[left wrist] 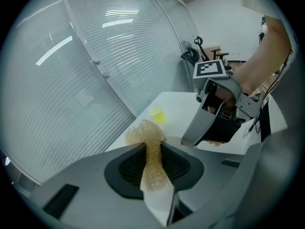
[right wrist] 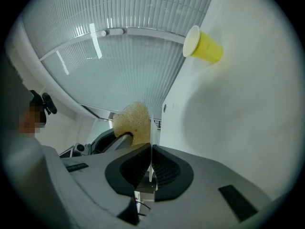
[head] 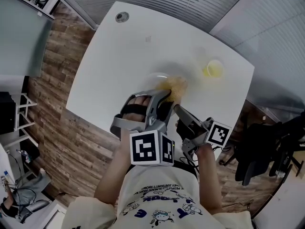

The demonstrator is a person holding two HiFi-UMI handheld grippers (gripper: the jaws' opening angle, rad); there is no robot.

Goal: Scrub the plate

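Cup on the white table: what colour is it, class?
The cup is yellow, shown best in the right gripper view.

Sponge (left wrist: 151,156) tan-gold; plate (head: 156,77) wht; cup (head: 213,69) yellow; table (head: 124,56) wht; floor (head: 57,123) brown wood-plank; marker cubes (head: 151,148) blk/wht squares.

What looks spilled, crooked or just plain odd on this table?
Nothing stands out. The yellow cup stands upright on the white table, no spill visible. The left gripper pinches the sponge and the right gripper grips the plate by its rim, as scrubbing needs.
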